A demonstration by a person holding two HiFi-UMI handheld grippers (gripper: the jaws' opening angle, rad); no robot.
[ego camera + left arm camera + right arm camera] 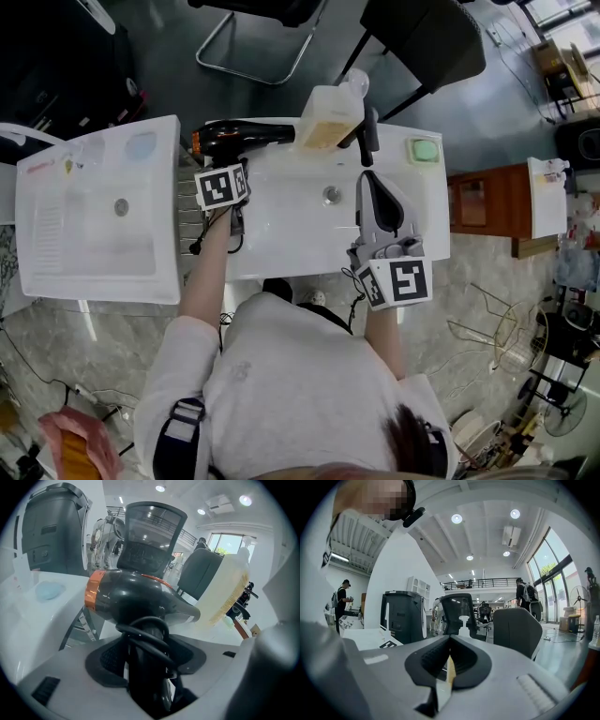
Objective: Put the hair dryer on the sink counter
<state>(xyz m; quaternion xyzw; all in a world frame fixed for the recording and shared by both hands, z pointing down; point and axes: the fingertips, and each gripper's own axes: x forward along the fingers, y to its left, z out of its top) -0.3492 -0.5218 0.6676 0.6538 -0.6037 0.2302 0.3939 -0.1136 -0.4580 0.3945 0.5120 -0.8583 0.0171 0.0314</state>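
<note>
Surface: white sink counter point(281, 246), hair dryer point(246, 137) at its back-left edge.
Left gripper point(149, 660): clamps the cord-wrapped handle point(140, 677); head view's marker cube point(222, 186) hides that.
Right gripper point(449, 660): jaws together, empty.

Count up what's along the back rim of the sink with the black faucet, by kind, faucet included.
hair dryer: 1
pump bottle: 1
black faucet: 1
green soap bar: 1
Total: 4
</note>
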